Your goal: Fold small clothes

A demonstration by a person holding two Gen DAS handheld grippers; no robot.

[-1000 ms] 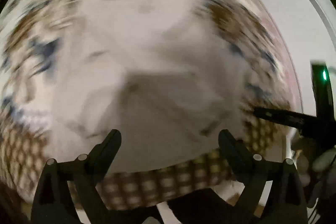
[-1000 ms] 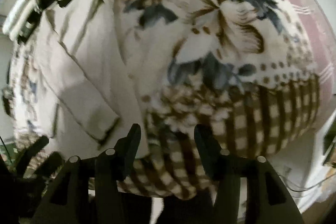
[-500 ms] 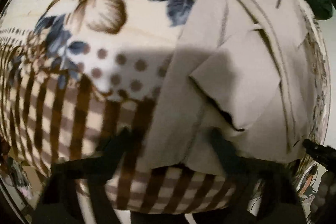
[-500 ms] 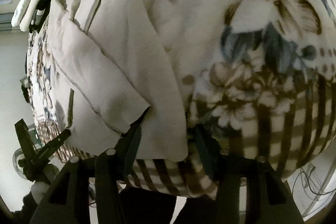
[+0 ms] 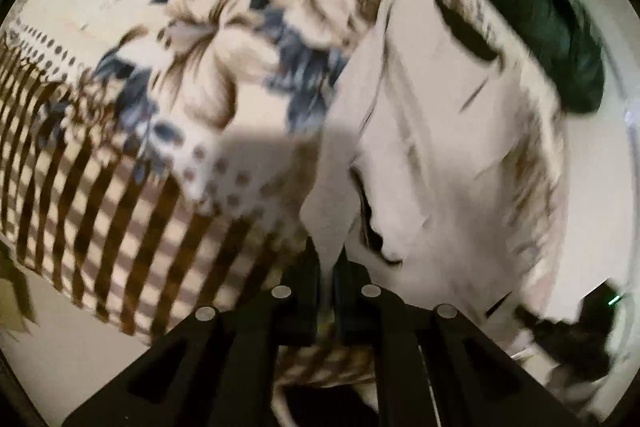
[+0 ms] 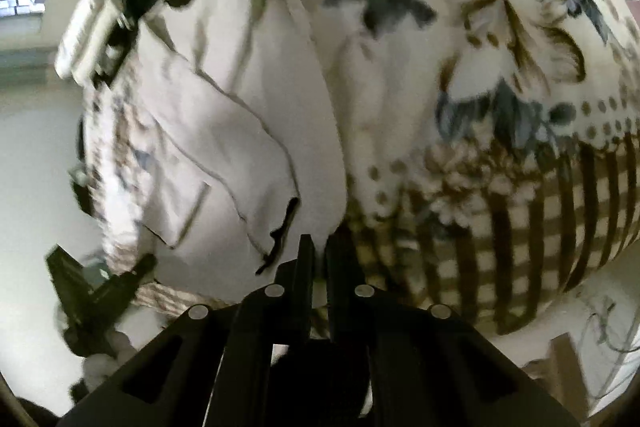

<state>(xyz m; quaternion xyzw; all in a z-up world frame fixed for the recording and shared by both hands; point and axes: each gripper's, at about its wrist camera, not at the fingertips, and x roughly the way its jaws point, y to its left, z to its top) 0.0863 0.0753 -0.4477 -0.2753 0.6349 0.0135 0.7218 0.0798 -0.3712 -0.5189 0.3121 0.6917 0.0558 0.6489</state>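
Since half a second ago: pinched in two places along the near hem of the garment [image 5: 440, 147], where before only straddled by open jaws. Clamped in the left gripper [image 5: 328, 259] at the bottom centre of the left view, a narrow tongue of cloth drawn up between the closed jaws. Likewise clamped in the right gripper [image 6: 318, 247] at the bottom centre of the right view, shut on the other end of the same hem. Blurred in both views, so probably moving already.

Meaning for the task, as a judgement: grasping done, fold itself not yet made. Likely next: lifting the hem with both corners level and carrying it over toward the far end. Risk of one corner slipping out, given how little cloth sits in each pinch.

Spread across the blanket [image 5: 160, 107], floral above, checked along the near edge. Lying right of centre in the left view, left of centre in the right view [image 6: 240, 147]. Plain cream, thin, softly creased, with stitched seams and a side already turned inward. Gaping dark at an opening just above the hem, near each pinch. Bordered at upper right of the left view by a dark green cloth [image 5: 540, 7].
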